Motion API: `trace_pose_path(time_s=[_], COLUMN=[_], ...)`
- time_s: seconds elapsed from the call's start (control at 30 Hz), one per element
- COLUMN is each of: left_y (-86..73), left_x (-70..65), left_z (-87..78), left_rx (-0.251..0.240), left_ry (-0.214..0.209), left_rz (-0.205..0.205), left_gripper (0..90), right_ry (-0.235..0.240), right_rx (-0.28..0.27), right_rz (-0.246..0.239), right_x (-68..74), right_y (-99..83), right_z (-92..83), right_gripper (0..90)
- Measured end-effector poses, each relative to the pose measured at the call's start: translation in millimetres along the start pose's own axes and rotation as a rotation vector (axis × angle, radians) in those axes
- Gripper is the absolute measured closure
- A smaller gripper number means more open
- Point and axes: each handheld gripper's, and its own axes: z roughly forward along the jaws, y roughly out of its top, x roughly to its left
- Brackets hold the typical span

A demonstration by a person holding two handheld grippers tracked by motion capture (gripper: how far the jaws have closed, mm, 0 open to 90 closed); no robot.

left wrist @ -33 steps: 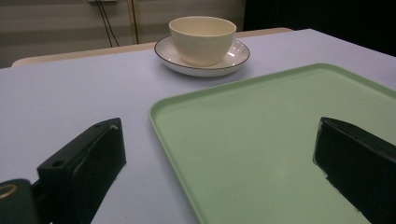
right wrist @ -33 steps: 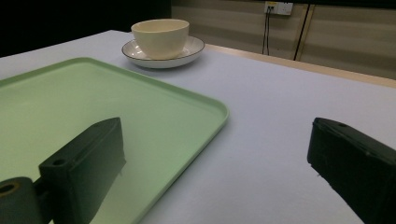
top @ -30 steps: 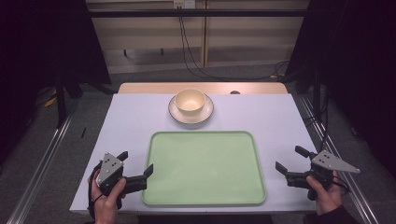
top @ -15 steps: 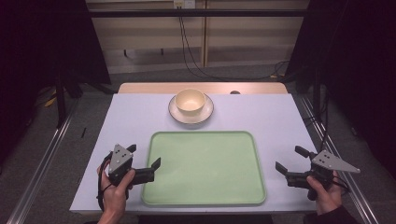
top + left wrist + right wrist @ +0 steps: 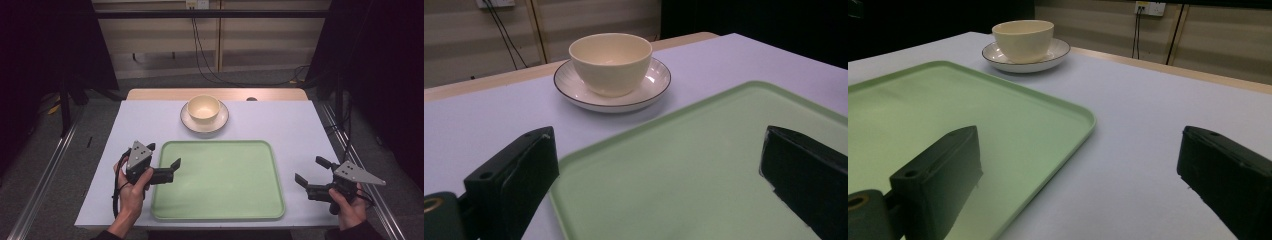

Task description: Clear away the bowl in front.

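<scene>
Jaws spread wide on the left gripper, and we see nothing between them: one jaw hangs over the left edge of the green tray, the other over the tray's flat floor, neither clearly touching it. From the left gripper view the tray runs from 6 o'clock out towards 3, smooth, matte, pale green plastic with a low rolled rim and rounded corners.

Over at 4 o'clock on the table, the right gripper is just as wide open and empty, sitting off the tray's right edge above the bare lilac tabletop, a grey three-cornered plate on its back. In its own view one jaw stands over the tray's rim, the other over the table.

At 12 o'clock, well beyond the tray, we have the cream bowl, glossy, round and deep, seated in a white saucer with a thin dark rim line and fine ribbing. Both are untouched.
</scene>
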Motion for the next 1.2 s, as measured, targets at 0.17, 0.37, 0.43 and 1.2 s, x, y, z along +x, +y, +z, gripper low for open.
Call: trace_pose_path(time_s=[0.17, 0.37, 0.43, 1.2], left_y=[5.7, 12.0, 15.4, 45.8], left_x=[3.0, 1.0, -0.1, 2.1], left_z=[11.1, 25.4, 29.2, 81.5], left_rx=[-0.011, 0.016, 0.017, 0.045], left_ry=[-0.034, -0.026, -0.038, -0.068], left_rz=[-0.051, 0.026, 0.015, 0.081], left_gripper=[3.6, 3.4, 3.2, 2.5], right_ry=[0.006, 0.01, 0.011, 0.01], right_rx=[0.002, 0.0, 0.0, -0.009], right_rz=[0.002, 0.0, 0.004, 0.005], right_x=[-0.2, -0.5, -0.3, -0.9], right_y=[0.1, 0.1, 0.1, 0.1], right_z=[-0.5, -0.4, -0.4, -0.9], right_gripper=[3.6, 3.7, 3.7, 3.7])
